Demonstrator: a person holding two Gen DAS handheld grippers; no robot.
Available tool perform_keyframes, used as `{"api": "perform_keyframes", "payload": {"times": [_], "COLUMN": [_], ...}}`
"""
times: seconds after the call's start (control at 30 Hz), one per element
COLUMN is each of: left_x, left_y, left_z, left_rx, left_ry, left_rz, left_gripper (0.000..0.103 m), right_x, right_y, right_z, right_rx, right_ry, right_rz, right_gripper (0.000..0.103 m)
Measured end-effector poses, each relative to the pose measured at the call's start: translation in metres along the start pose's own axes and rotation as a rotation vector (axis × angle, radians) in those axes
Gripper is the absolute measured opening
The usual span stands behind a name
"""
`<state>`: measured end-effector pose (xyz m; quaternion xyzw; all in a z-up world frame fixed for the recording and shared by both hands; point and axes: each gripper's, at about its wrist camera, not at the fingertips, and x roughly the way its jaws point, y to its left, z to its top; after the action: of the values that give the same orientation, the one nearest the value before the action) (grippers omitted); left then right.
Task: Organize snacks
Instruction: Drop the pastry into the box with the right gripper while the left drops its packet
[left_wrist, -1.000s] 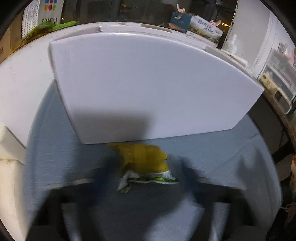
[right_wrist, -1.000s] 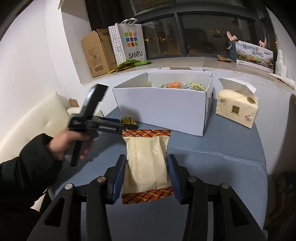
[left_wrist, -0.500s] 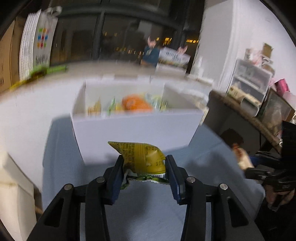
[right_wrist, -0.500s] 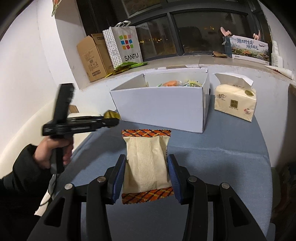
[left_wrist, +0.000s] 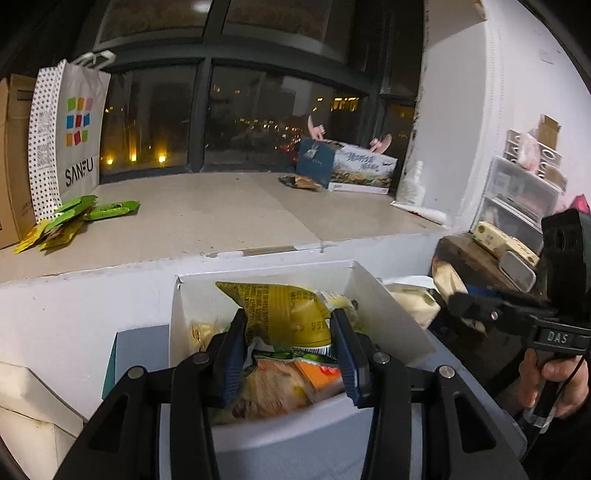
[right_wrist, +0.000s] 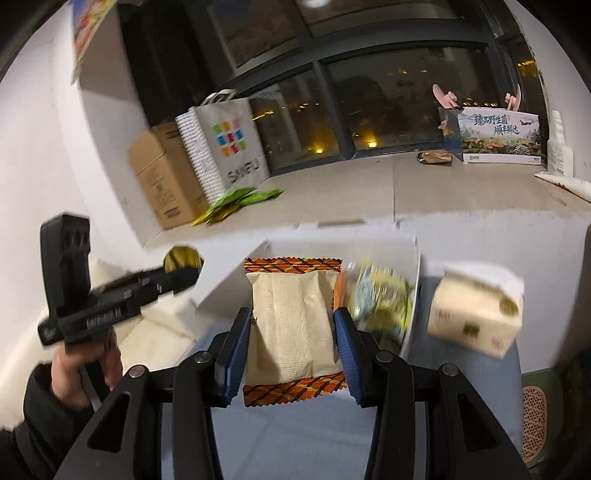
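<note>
The left gripper (left_wrist: 288, 350) grips a yellow snack bag (left_wrist: 284, 310) between its jaws and holds it directly above the open white box (left_wrist: 388, 317), so this hand is the nearer one to drop. The right gripper (right_wrist: 291, 350) grips a beige snack packet (right_wrist: 291, 321), its long axis along the jaws, over the box's near edge

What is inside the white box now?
The white box holds several snack packets, among them an orange packet. The yellow packet in the left gripper covers the rest.
</note>
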<state>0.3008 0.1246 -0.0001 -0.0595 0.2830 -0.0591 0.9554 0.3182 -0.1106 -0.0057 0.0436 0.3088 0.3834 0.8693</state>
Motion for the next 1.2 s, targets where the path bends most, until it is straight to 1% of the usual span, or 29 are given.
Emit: {"api": "perform_keyframes", "payload": {"times": [0.1,0.13,0.23,0.27,0.3,0.33,0.37,0.4,0.43,0.5,0.53,0.6,0.7,0.77,0.83,0.9,1.0,1.07,1.13,1.17,1.2], "left_x": [0.02,0.025,0.042,0.045,0.048,0.048,0.045,0.042,0.039,0.032,0.028,0.019,0.002,-0.011,-0.028,-0.038,-0.059,-0.072,-0.086,-0.095,-0.103], "left_y": [0.008,0.01,0.018,0.019,0.021,0.022,0.022,0.022,0.022,0.021,0.019,0.014,0.001,-0.005,-0.01,-0.012,-0.02,-0.029,-0.041,-0.047,-0.051], "left_z": [0.008,0.009,0.012,0.011,0.009,0.007,0.004,0.002,0.0,-0.004,-0.006,-0.008,-0.009,-0.012,-0.019,-0.021,-0.027,-0.033,-0.042,-0.048,-0.052], "left_rx": [0.005,0.005,-0.004,-0.003,-0.005,-0.008,-0.007,-0.002,0.006,0.019,0.023,0.043,0.072,0.081,0.061,0.035,0.01,0.024,0.048,0.051,0.049], "left_ry": [0.027,0.032,0.066,0.068,0.074,0.072,0.053,0.038,0.023,0.003,-0.006,-0.038,-0.092,-0.144,-0.202,-0.208,-0.189,-0.184,-0.167,-0.169,-0.172], "left_rz": [0.02,0.03,0.041,0.046,0.06,0.06,0.051,0.04,0.03,0.01,0.02,0.041,0.139,0.131,0.14,0.148,0.119,0.138,0.171,0.187,0.183], "left_gripper": [0.048,0.049,0.051,0.057,0.081,0.095,0.103,0.103,0.103,0.103,0.103,0.103,0.103,0.103,0.103,0.103,0.103,0.103,0.103,0.103,0.103], "right_x": [0.025,0.032,0.052,0.058,0.064,0.067,0.071,0.074,0.073,0.068,0.067,0.068,0.064,0.059,0.051,0.041,0.024,0.014,0.0,-0.007,-0.015], "right_y": [-0.007,-0.01,-0.017,-0.021,-0.024,-0.026,-0.029,-0.032,-0.035,-0.038,-0.039,-0.039,-0.03,-0.019,-0.009,-0.001,0.01,0.015,0.023,0.026,0.029], "right_z": [0.024,0.029,0.038,0.039,0.039,0.039,0.039,0.038,0.037,0.035,0.034,0.031,0.027,0.024,0.024,0.023,0.022,0.02,0.013,0.008,0.003], "right_rx": [-0.021,-0.021,-0.051,-0.053,-0.059,-0.065,-0.066,-0.055,-0.042,-0.038,-0.038,-0.04,-0.084,-0.127,-0.151,-0.157,-0.152,-0.129,-0.111,-0.112,-0.112], "right_ry": [0.016,0.026,0.058,0.069,0.078,0.081,0.089,0.097,0.087,0.064,0.062,0.085,0.065,0.041,0.008,-0.029,-0.083,-0.099,-0.119,-0.134,-0.136], "right_rz": [-0.067,-0.074,-0.134,-0.144,-0.162,-0.173,-0.178,-0.183,-0.19,-0.201,-0.203,-0.219,-0.253,-0.293,-0.323,-0.324,-0.3,-0.288,-0.327,-0.325,-0.293], "right_gripper": [0.049,0.049,0.049,0.049,0.051,0.058,0.083,0.097,0.103,0.103,0.103,0.103,0.103,0.103,0.103,0.103,0.103,0.103,0.103,0.103,0.103]}}
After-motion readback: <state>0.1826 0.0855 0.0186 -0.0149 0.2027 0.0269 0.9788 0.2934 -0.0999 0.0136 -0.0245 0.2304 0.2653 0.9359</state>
